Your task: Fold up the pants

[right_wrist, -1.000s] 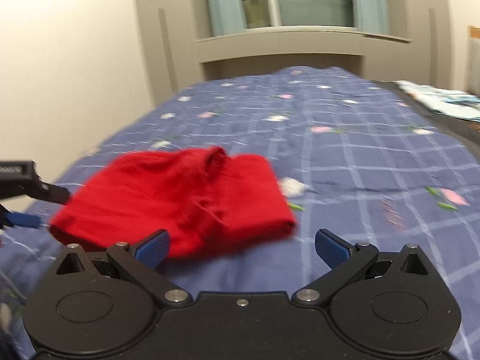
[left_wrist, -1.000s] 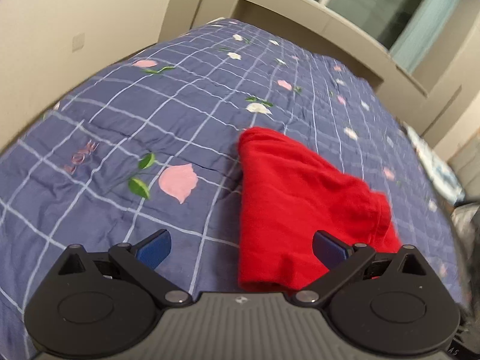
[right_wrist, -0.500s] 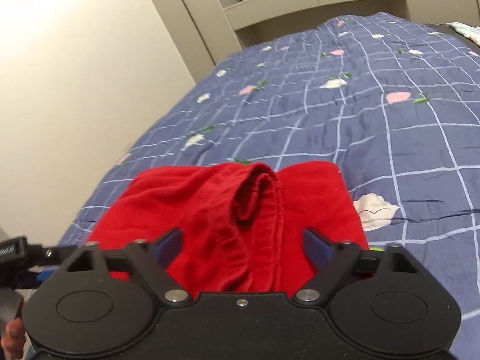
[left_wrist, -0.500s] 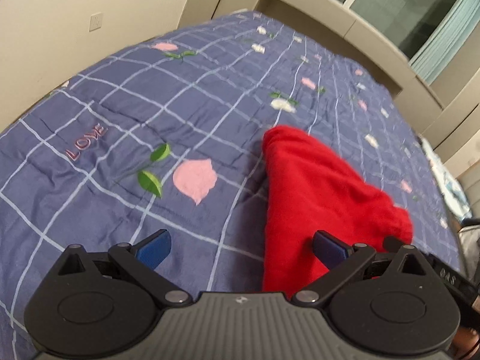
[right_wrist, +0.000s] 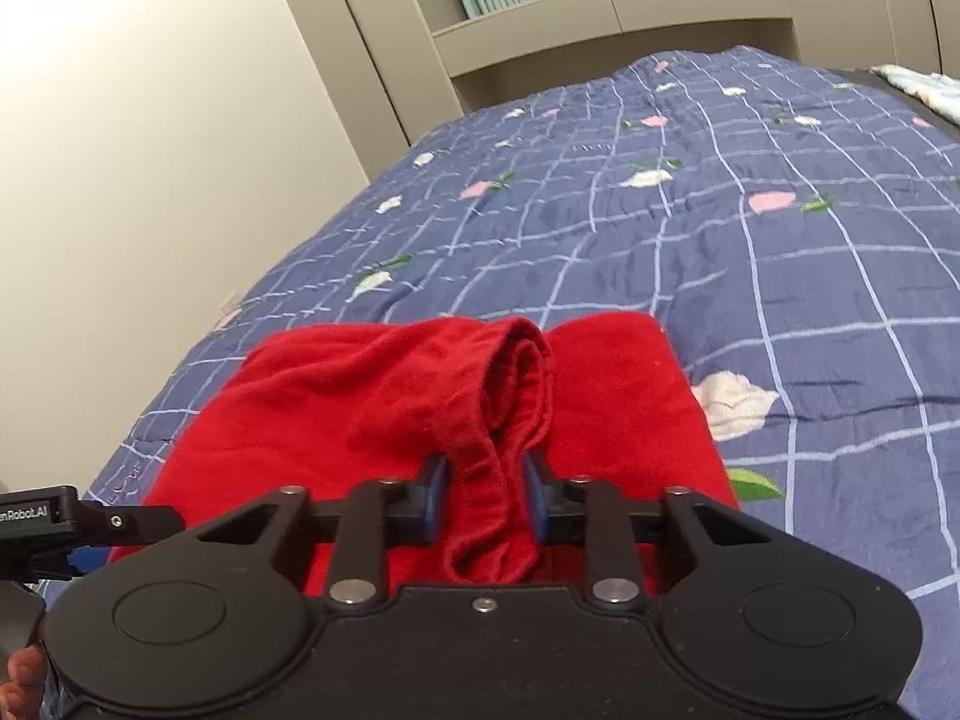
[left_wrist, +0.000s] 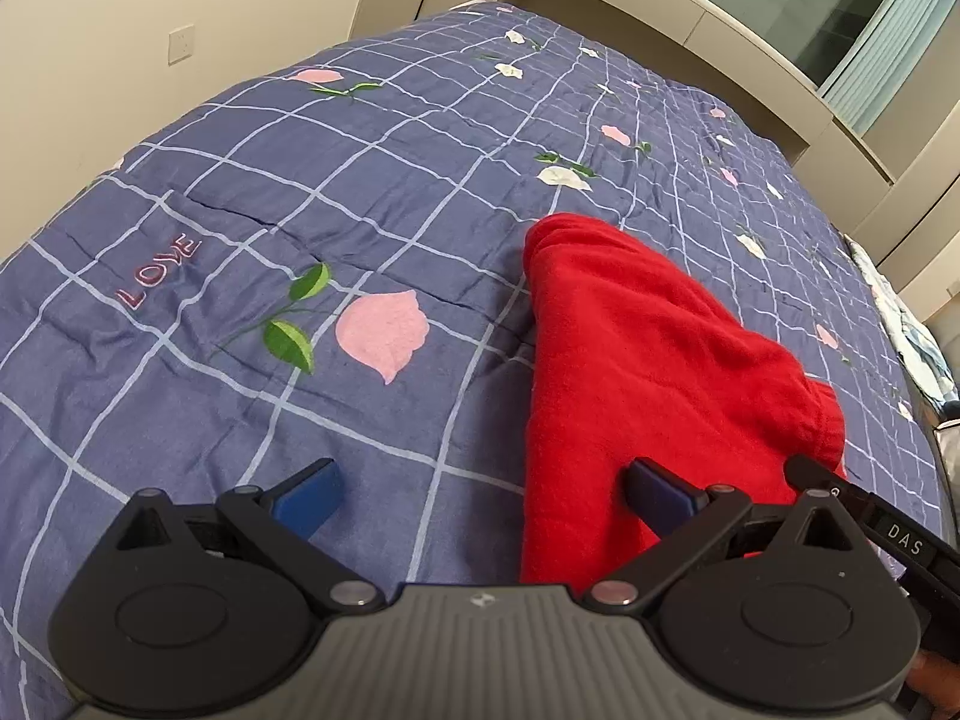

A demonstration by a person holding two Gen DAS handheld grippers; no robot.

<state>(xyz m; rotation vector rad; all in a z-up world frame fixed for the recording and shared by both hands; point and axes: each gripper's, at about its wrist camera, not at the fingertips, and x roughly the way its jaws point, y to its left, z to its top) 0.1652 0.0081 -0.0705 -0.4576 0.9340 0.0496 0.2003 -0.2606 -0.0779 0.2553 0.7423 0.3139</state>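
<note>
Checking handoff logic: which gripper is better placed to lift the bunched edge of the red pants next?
Right. The right gripper has just been closing, with the bunched hem of the red pants between its pads. The left gripper is open at their near edge, holding nothing.

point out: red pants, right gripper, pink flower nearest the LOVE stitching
red pants (left_wrist: 648, 372): left wrist view, middle of the folded cloth.
right gripper (right_wrist: 485, 498): right wrist view, midway between its fingertips, on the bunched hem they pinch.
pink flower (left_wrist: 381, 330): left wrist view, centre of the petal.
</note>
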